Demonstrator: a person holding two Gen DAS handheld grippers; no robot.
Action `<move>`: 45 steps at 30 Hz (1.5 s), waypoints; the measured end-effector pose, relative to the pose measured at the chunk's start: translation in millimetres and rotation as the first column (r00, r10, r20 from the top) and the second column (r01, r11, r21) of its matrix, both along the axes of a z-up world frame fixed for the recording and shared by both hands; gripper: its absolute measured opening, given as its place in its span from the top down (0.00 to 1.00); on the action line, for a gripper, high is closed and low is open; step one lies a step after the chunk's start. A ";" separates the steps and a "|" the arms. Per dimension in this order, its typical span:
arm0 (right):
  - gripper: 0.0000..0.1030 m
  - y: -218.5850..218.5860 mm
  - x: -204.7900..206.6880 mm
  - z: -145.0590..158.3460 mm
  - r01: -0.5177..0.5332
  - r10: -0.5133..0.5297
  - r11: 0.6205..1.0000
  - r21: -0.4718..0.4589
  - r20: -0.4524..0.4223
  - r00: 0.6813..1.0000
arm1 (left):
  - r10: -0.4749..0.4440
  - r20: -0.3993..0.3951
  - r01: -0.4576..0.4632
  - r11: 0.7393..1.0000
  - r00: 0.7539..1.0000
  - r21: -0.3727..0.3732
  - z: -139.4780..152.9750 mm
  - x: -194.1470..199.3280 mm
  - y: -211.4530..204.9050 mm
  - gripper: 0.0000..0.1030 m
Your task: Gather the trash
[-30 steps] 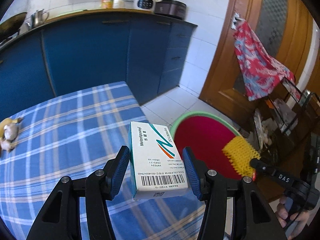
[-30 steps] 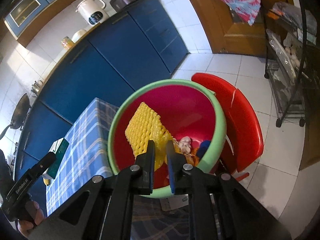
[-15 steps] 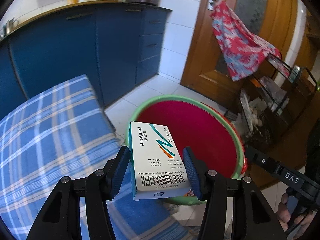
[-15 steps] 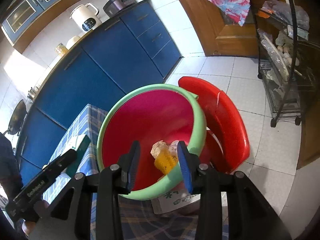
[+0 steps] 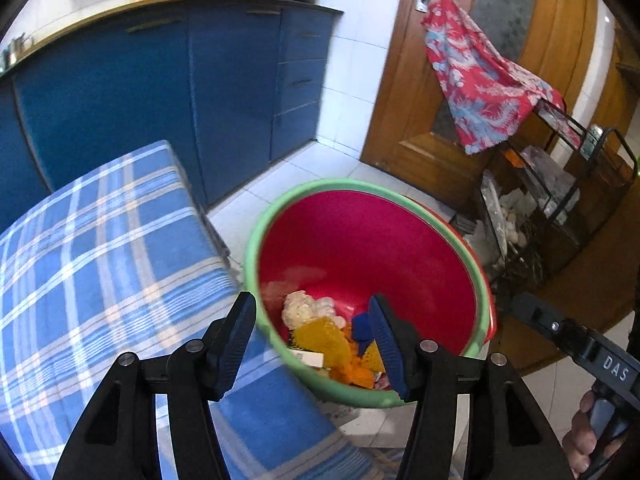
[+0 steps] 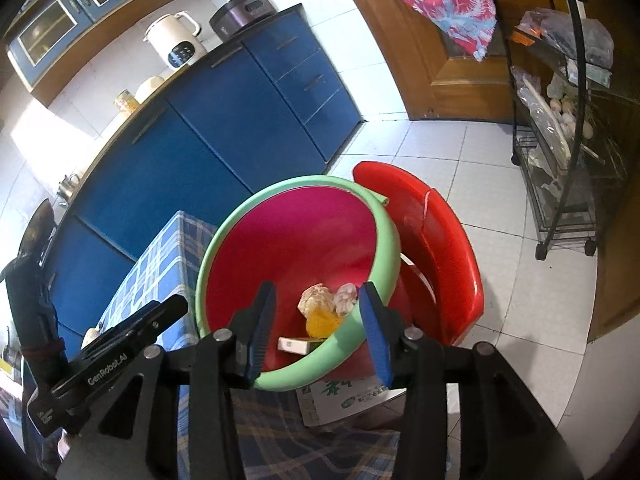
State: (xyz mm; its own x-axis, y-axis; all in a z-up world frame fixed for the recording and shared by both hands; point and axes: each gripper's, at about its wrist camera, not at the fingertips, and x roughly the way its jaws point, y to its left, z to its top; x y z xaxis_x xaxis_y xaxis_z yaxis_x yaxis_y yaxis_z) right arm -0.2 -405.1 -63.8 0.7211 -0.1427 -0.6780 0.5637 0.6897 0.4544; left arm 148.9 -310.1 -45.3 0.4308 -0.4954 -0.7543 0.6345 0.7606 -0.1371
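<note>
Left wrist view: the left gripper hangs over the green-rimmed red bin beside the plaid-covered desk, its fingers apart, holding nothing. The white medicine box lies inside among yellow scraps. The right gripper's fingers are opening, also empty.

Right gripper over the red bin

Its jaws are opening and nothing is between them. Inside the green-rimmed bin lie a white box, a yellow net piece and pale scraps. The left gripper is at lower left, near the blue checked tablecloth. A red lid stands behind the bin.
</note>
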 end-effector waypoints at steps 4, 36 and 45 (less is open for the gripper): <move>0.44 12.6 1.5 6.8 -0.028 0.028 1.000 -0.009 0.003 1.000 | 0.033 -0.004 -0.033 0.999 0.999 -0.010 7.5 -1.4 17.1 0.42; 0.17 200.5 11.8 66.5 -0.368 0.380 0.911 -0.189 0.034 0.924 | 0.460 0.104 -0.460 0.888 0.882 -0.028 63.8 -62.9 241.1 0.26; 0.11 236.9 1.1 76.9 -0.399 0.421 0.880 -0.260 0.033 0.906 | 0.527 0.129 -0.526 0.849 0.840 -0.042 74.5 -82.5 274.3 0.25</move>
State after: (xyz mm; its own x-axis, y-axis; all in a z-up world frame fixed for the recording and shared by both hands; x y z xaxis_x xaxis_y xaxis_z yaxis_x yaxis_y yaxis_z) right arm 0.9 -168.2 13.1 0.8045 0.0275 -0.5933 0.1730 0.9448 0.2783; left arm 66.5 -35.8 29.3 0.7222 -0.1694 -0.6707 0.1510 0.9848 -0.0863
